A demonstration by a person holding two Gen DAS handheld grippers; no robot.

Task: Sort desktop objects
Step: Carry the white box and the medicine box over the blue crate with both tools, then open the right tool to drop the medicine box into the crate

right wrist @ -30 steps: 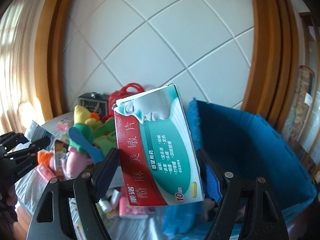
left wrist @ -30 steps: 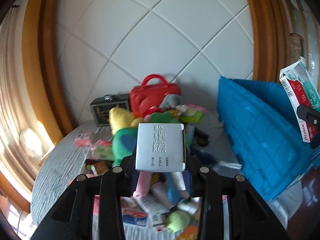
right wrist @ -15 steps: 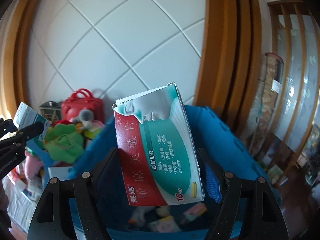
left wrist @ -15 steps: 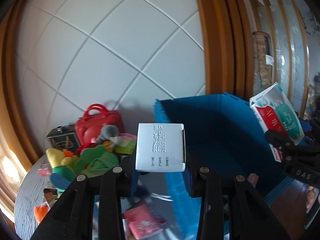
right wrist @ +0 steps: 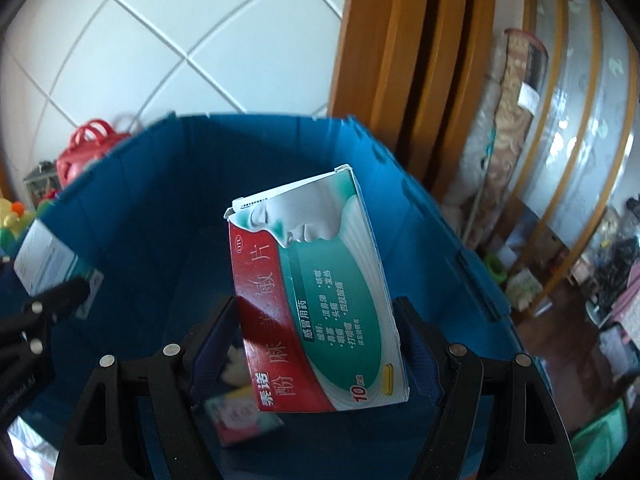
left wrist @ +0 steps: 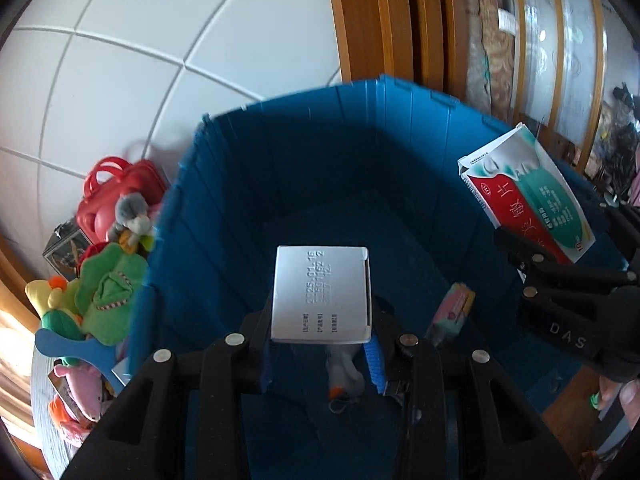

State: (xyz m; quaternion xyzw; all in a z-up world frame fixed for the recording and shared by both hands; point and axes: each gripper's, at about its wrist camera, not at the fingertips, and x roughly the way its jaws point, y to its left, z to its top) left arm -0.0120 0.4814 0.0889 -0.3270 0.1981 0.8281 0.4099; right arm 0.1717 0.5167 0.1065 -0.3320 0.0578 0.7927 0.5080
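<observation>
My left gripper (left wrist: pixel 320 344) is shut on a small white box (left wrist: pixel 320 292) with printed dates, held over the inside of a big blue crate (left wrist: pixel 312 168). My right gripper (right wrist: pixel 316 356) is shut on a red, green and white medicine box (right wrist: pixel 320 304), also above the blue crate (right wrist: pixel 160 200). In the left wrist view the medicine box (left wrist: pixel 528 208) and the right gripper (left wrist: pixel 560 276) hang at the crate's right side. In the right wrist view the white box (right wrist: pixel 44 260) shows at the far left. Small packets (left wrist: pixel 452 308) lie on the crate floor.
Left of the crate, a table (left wrist: pixel 44 400) holds a red case (left wrist: pixel 120 192), a dark clock (left wrist: pixel 66 244), green and yellow plush toys (left wrist: pixel 104 292) and a pink toy (left wrist: pixel 82 388). A white tiled wall (left wrist: pixel 160 60) and wooden frame (left wrist: pixel 380 20) stand behind.
Both grippers swung right from above the cluttered table to above the blue crate, each still holding its box. The crate's inside now fills both views.
</observation>
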